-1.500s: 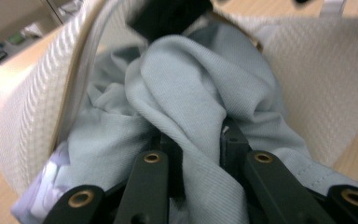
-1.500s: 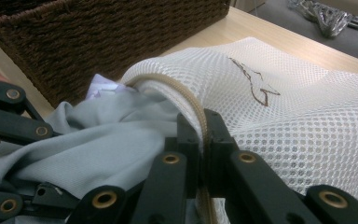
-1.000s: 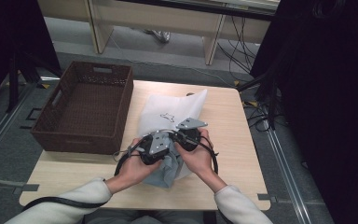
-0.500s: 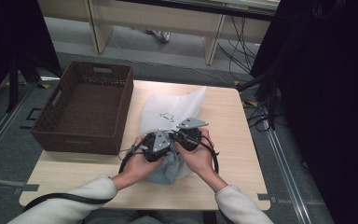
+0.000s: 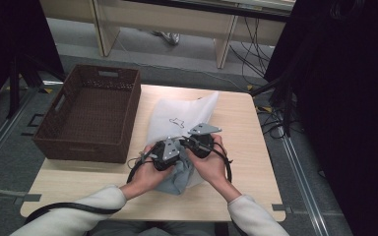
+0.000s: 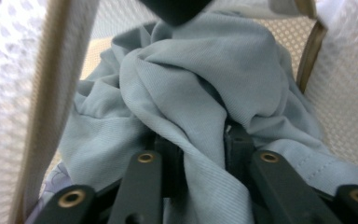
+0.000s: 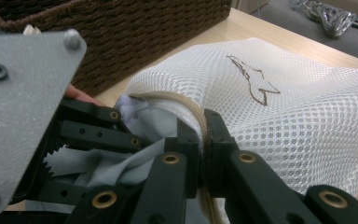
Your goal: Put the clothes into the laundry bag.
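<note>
Wooden table, dark floor around, brown woven basket at its 9 o'clock edge. White mesh bag lies mid-table, mouth toward 6 o'clock. Left gripper is clamped on a fold of pale blue cloth at the bag mouth. Right gripper, just beside it, pinches the bag's beige rim cord.
</note>
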The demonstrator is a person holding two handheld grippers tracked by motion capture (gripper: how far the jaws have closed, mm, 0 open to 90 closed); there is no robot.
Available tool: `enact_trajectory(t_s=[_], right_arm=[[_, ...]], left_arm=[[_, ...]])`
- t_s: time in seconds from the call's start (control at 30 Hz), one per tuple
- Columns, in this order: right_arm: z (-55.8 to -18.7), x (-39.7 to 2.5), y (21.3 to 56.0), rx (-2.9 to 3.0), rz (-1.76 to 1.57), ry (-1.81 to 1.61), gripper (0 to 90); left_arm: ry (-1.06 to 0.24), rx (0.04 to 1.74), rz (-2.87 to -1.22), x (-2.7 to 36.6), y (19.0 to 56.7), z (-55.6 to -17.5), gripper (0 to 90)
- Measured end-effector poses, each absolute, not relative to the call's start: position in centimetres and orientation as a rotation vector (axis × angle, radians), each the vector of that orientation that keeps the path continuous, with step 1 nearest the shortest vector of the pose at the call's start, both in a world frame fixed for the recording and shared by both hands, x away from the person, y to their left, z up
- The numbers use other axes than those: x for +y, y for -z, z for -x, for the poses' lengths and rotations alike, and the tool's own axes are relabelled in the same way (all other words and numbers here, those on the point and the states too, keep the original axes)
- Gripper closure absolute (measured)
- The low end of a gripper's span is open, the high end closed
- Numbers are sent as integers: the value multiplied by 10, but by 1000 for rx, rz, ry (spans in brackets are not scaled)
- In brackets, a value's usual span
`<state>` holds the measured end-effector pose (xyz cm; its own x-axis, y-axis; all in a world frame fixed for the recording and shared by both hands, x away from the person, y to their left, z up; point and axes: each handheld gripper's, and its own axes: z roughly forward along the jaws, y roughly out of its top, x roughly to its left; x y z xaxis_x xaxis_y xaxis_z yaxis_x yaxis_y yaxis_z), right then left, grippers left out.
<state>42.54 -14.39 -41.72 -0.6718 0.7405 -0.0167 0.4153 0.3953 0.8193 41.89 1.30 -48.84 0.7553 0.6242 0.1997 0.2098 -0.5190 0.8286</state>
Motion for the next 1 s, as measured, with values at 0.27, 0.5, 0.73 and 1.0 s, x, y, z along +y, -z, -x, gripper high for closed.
enact_trajectory(t_s=[0.27, 0.5, 0.73, 1.0], right_arm=[[-430, -150, 417, 2273, -993, -1178, 876], [-429, -150, 417, 2253, -1018, -1177, 876], [-429, -149, 418, 2271, -990, -1170, 876], [-429, -151, 419, 2268, -1011, -1162, 876]], left_arm=[[-538, 492, -2118, 32, 466, -390, 314], [-490, 605, -2135, 74, 471, -369, 298], [-491, 658, -2203, 69, 492, -387, 352], [-464, 679, -2275, 60, 501, -403, 558]])
